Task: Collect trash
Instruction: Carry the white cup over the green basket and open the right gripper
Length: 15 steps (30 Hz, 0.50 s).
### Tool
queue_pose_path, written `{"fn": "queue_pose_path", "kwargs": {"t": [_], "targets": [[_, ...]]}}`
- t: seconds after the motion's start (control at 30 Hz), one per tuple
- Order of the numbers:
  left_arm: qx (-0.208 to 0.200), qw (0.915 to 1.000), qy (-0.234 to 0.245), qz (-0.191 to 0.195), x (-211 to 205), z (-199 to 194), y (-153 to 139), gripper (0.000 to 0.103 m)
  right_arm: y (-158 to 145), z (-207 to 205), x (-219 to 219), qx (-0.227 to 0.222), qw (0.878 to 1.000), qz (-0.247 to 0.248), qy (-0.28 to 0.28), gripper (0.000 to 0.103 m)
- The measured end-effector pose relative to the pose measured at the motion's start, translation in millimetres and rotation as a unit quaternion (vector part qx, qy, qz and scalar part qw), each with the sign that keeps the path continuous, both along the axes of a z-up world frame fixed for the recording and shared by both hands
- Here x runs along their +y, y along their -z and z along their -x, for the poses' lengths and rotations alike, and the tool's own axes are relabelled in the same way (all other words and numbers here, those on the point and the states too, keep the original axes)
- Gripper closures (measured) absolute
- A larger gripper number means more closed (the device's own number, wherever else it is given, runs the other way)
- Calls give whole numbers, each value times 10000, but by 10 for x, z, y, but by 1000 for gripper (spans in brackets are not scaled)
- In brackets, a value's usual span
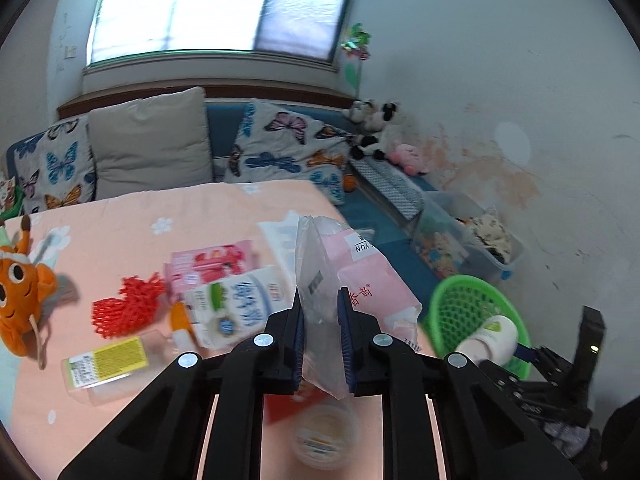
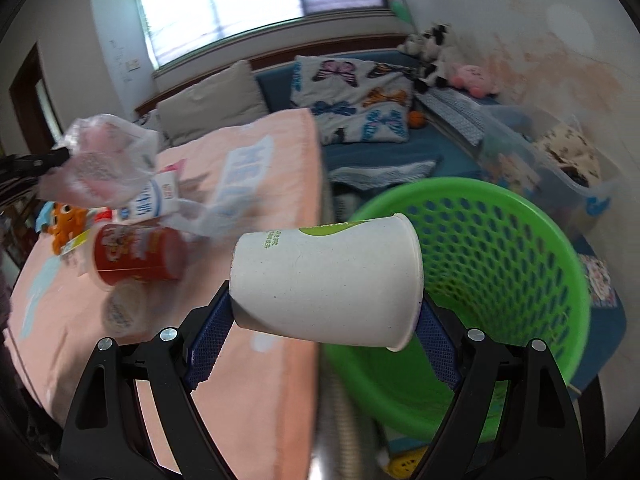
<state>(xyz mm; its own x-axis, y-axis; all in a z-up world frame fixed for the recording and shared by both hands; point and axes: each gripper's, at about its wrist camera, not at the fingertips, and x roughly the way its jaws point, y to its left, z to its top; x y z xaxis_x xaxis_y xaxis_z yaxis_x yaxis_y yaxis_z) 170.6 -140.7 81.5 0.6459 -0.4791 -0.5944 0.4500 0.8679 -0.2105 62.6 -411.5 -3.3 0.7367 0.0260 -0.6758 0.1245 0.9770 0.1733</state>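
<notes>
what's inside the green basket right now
Nothing shows on the mesh wall of the green basket that is in view. Its bottom is hidden behind the paper cup held sideways in the right gripper.

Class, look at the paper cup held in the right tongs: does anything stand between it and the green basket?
Nothing visible does. The paper cup, lying sideways in the right tongs, has its rim end already in front of the green basket's open mouth, with no object between them.

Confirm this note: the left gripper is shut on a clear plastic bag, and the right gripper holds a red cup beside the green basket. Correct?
Wrong on colour: the cup in the right gripper is white, as the right wrist view shows. The left gripper, bag and basket are as stated.
</notes>
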Motion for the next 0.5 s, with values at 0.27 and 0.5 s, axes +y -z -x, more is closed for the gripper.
{"fn": "queue_pose_path", "kwargs": {"t": [0.27,0.5], "targets": [[79,9986,522,-43,-542,150,70,88,315,30,-507,441,9976,-14,528,19],[268,9962,809,-155,-1012,178,255,88,461,73,-717,608,9959,-82,663,16]]}}
